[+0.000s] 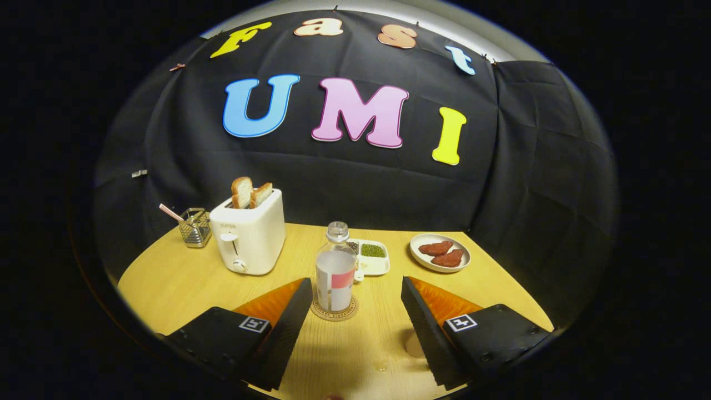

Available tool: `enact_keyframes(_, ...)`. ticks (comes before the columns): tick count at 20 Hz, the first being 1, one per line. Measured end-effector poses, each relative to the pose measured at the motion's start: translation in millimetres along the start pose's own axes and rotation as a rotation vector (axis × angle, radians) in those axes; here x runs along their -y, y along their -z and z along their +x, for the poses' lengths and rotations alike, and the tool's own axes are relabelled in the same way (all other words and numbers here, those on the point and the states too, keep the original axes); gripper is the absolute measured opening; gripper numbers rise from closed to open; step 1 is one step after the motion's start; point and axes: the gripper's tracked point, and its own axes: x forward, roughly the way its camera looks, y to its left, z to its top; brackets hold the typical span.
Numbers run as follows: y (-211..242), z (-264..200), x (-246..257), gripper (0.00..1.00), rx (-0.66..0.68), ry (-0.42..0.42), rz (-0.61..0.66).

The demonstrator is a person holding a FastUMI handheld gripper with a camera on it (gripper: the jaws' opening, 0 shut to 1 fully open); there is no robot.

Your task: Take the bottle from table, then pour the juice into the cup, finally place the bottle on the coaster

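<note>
Tabletop: fingers (pixel 355 291) spread wide, bottle (pixel 335 272) untouched between.

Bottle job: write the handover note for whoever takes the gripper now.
Gripper: open, fingers wide apart, pressing on nothing.
Bottle: upright on the coaster, just ahead of the fingers, apart from both.
Cup: a small part of what may be it shows by one finger; I cannot confirm it or its contents.
Done: bottle placed on the coaster.
Left: probably nothing; check the pour, then back away.

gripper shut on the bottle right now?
No, the gripper is open, its fingers apart on either side of the bottle, which stands on the coaster.
</note>
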Motion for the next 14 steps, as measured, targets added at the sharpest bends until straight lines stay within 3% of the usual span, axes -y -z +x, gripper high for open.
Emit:
enact_keyframes(5,-52,-52,-2,0.98,0.072,-0.014,0.0)
enact_keyframes(10,-109,-101,-28,0.98,0.162,-0.097,-0.01)
enact_keyframes(14,-122,-139,-46,0.98,0.2,-0.114,0.024)
